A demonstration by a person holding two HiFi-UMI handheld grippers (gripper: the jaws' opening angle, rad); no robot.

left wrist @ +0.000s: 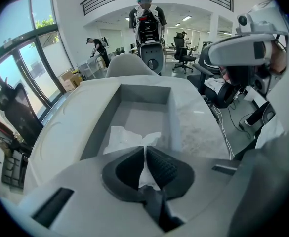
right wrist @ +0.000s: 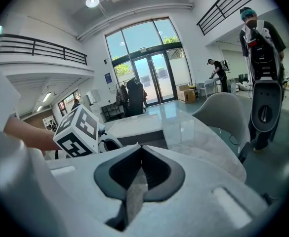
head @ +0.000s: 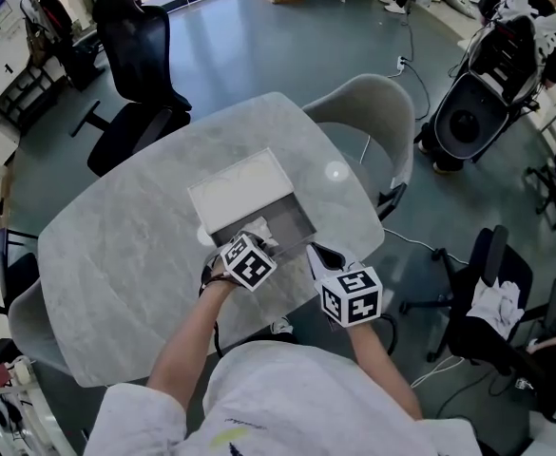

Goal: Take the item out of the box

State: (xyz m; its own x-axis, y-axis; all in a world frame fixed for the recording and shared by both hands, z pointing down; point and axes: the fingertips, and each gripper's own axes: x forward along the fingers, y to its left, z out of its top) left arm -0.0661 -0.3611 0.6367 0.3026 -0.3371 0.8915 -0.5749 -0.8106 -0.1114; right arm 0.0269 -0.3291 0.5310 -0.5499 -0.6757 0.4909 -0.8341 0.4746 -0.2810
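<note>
Under the box, we see a pale marbled table (head: 116, 255), and the box sits toward the table edge nearest us. Beyond the box and to its right a grey chair (head: 377, 112) is drawn up. Beyond the box and to its left stands a black chair (head: 135, 60), well apart from it.

The box (head: 297, 218) is a shallow grey tray, open on top, and in the left gripper view (left wrist: 97, 127) we look straight along its inside. A white lid (head: 239, 190) lies flat along the box's far-left side, against its wall.

At the box's near end we hold the left gripper (head: 266, 243), its marker cube just outside the near wall. In its own view the left gripper (left wrist: 144, 151) has its jaws clenched on a strip of white paper that runs up between the two dark pads.

Just beside the box's near right corner, outside it, we hold the right gripper (head: 317, 255). In its own view the right gripper (right wrist: 141, 149) has its jaws pressed together at the tips, and we can make out nothing gripped between them.

Inside the box, at its near end, lies the paper (left wrist: 129, 136). It is white and crumpled, resting on the box floor, with one part lifted into the left jaws. The far half of the box floor shows bare grey.
</note>
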